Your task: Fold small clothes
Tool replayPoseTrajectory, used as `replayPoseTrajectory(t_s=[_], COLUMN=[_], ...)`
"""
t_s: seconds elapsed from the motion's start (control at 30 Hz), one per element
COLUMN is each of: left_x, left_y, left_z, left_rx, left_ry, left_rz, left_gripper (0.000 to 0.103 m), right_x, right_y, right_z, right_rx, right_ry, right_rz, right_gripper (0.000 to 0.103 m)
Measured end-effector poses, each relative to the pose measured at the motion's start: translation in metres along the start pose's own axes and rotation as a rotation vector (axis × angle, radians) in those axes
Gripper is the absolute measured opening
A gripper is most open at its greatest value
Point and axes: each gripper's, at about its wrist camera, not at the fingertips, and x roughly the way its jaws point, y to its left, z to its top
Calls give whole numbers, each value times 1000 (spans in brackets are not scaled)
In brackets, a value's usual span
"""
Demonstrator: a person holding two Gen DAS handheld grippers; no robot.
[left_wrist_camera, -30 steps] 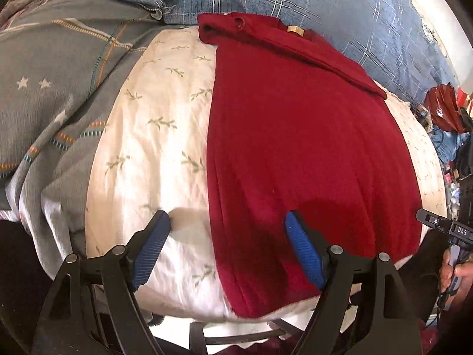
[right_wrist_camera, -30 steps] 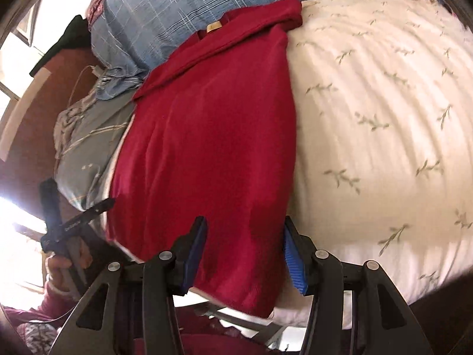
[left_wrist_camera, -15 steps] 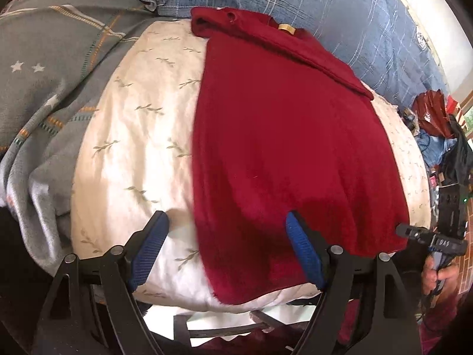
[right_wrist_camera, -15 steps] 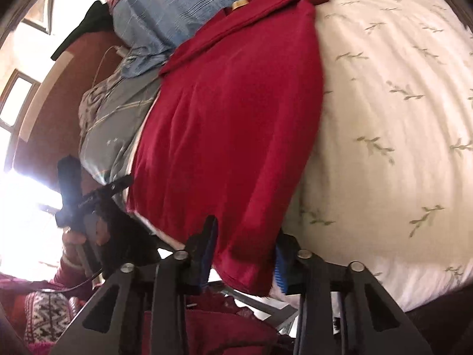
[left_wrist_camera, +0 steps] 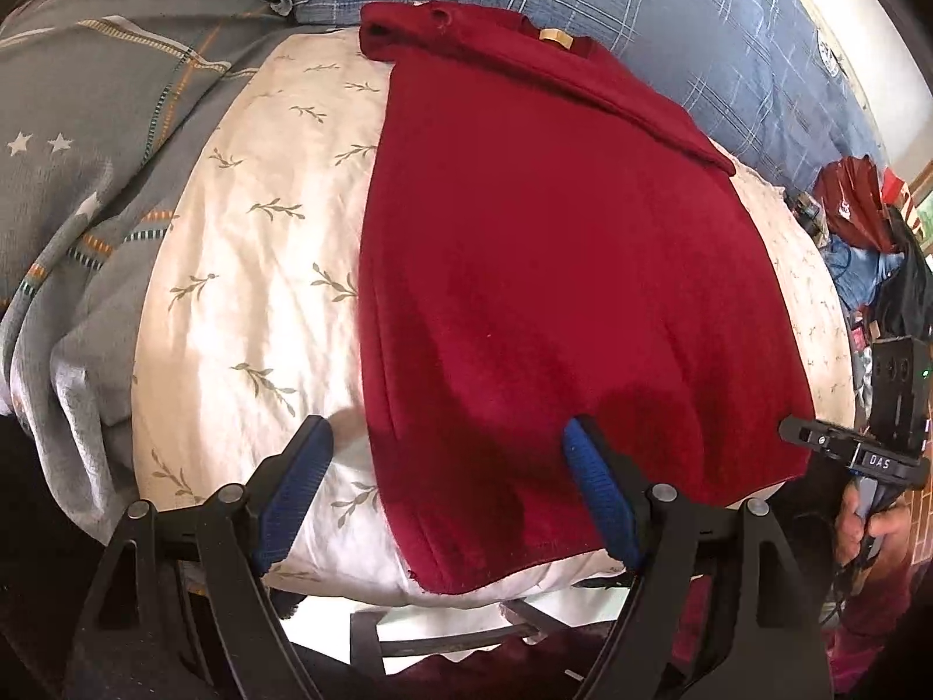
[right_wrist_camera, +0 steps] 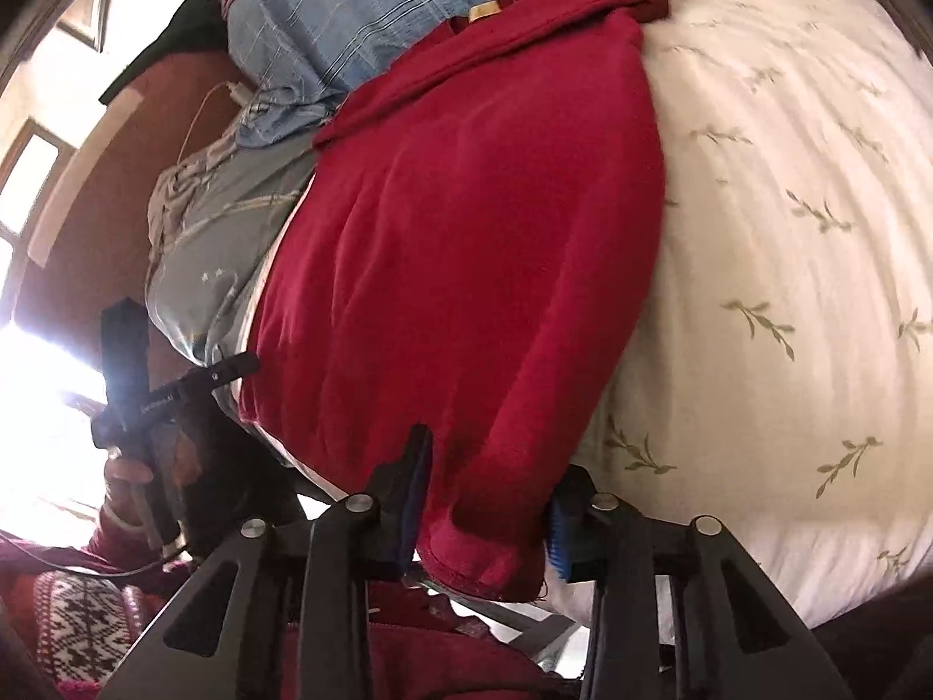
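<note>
A dark red shirt (left_wrist_camera: pixel 548 268) lies flat on a cream leaf-print pillow (left_wrist_camera: pixel 245 268), its sleeves folded across the top. My left gripper (left_wrist_camera: pixel 443 490) is open at the shirt's near left hem corner; the hem lies between the fingers. In the right wrist view the same shirt (right_wrist_camera: pixel 466 245) fills the middle. My right gripper (right_wrist_camera: pixel 484 501) is open, its fingers on either side of the near right hem corner. The right gripper also shows in the left wrist view (left_wrist_camera: pixel 857 455), and the left gripper shows in the right wrist view (right_wrist_camera: pixel 175 391).
A grey star-print blanket (left_wrist_camera: pixel 87 175) lies to the left. A blue plaid cover (left_wrist_camera: pixel 670 17) lies behind the shirt. Red and blue bags (left_wrist_camera: pixel 857 221) sit at the far right. The cream pillow (right_wrist_camera: pixel 787 291) ends at its front edge just below the grippers.
Both grippers have moved down to the shirt's near hem. The right gripper's fingers have narrowed around the right hem corner. The shirt has not moved.
</note>
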Motion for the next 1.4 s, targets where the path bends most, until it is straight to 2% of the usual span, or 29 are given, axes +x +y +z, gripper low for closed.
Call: replayPoseTrajectory(t_s=[0.07,0.17,0.2,0.3,0.47,0.57,0.6,0.73,0.77,0.83,0.9,1.0,1.07,1.1,1.13,1.23,1.33,1.4], left_x=[1,0,1,0,0,1,1,2,2,-1,-5,-15,-21,-24,-28,-38,-37,-35], left_y=[-3,-4,-5,-6,-8,-10,-10,-14,-14,-13,-10,-3,0,0,1,5,11,12], left_z=[-1,-2,-2,1,2,1,1,1,1,3,9,22,31,35,39,52,65,67], left_rx=[16,38,40,48,58,70,70,78,82,72,53,25,6,3,2,0,-20,-16], left_ry=[-1,-1,1,7,10,4,2,-3,-5,-16,-28,-74,-110,-128,-150,-221,-220,-193], left_rz=[8,23,26,32,35,42,43,47,46,31,4,-35,-53,-53,-50,-27,-35,-52], left_gripper=[81,80,75,51,49,49,49,48,44,16,6,5,5,5,1,0,0,0], right_x=[-1,3,2,0,2,3,3,4,3,1,-4,-14,-19,-21,-23,-33,-36,-35], right_y=[4,12,12,10,14,13,12,9,8,8,9,12,16,19,22,27,32,34], right_z=[1,0,1,5,6,6,6,5,6,7,10,19,26,30,34,49,62,67], right_rx=[-17,-55,-59,-32,-65,-60,-58,-42,-39,-24,8,19,4,-2,-8,-17,-18,-22], right_ry=[-8,-10,-18,-29,-25,-27,-32,-42,-42,-51,-74,-120,-142,-151,-165,-218,-260,-266], right_rz=[-20,-75,-85,-49,-48,-39,-32,-35,-38,-28,18,70,72,76,80,94,104,99], right_gripper=[37,19,15,15,15,16,19,19,19,16,15,14,14,14,14,13,13,13])
